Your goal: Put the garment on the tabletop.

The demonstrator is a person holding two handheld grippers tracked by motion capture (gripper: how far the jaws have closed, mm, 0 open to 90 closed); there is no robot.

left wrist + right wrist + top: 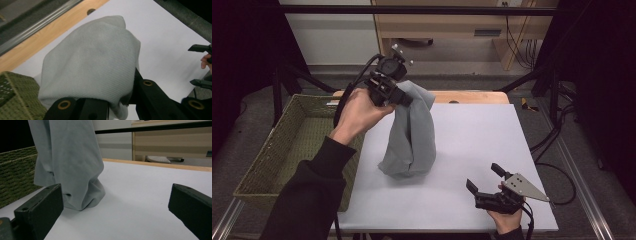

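Observation:
A grey cloth (410, 135) hangs from my left gripper (401, 97), which is raised over the back left of the white table top (472, 145) and shut on the cloth's upper end. The cloth's lower end still rests bunched on the table. In the left gripper view the cloth (92, 65) bulges over the jaws and hides their tips. My right gripper (484, 178) lies low near the table's front right, open, nothing between its jaws. In the right gripper view the hanging cloth (72, 165) is ahead on the left, apart from the jaws.
A green woven basket (287, 145) stands against the table's left side, also seen as basket (17, 97) and basket (15, 175). A wooden strip (472, 96) runs along the table's back edge. Cables (557, 150) lie on the floor at right.

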